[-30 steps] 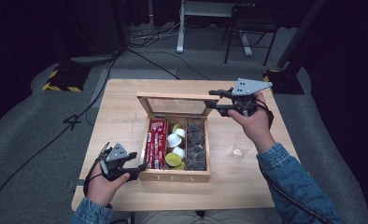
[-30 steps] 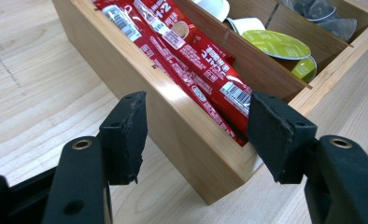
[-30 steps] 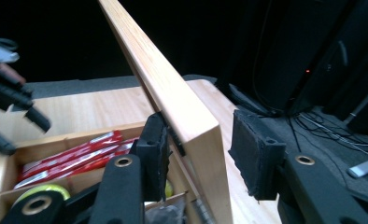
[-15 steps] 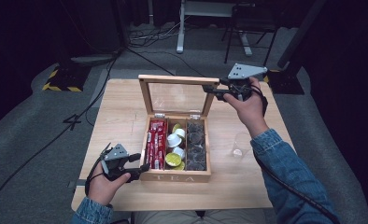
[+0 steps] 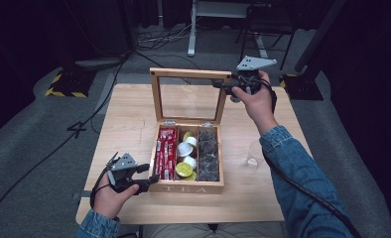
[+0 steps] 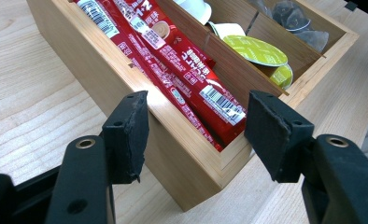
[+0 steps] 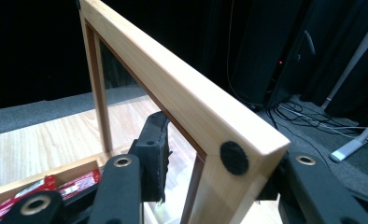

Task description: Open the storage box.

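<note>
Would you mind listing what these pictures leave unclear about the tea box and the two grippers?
- Right gripper, right gripper view: the lid corner hides one pad, so contact is uncertain.
- Left gripper, left gripper view: jaws straddle the tea box corner; touch is unclear.
- Dark items, high view: too small and dim to identify.
- Clear cup, high view: contents unreadable.

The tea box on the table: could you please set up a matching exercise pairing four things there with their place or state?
Things:
1. red sachets
2. glass lid
3. left gripper
4. clear cup

Places or states:
A. standing upright, its top corner between the right gripper's fingers
B. on the table right of the box
C. in the box's left compartment
D. at the box's near left corner

Pairs: 1-C, 2-A, 3-D, 4-B
</note>
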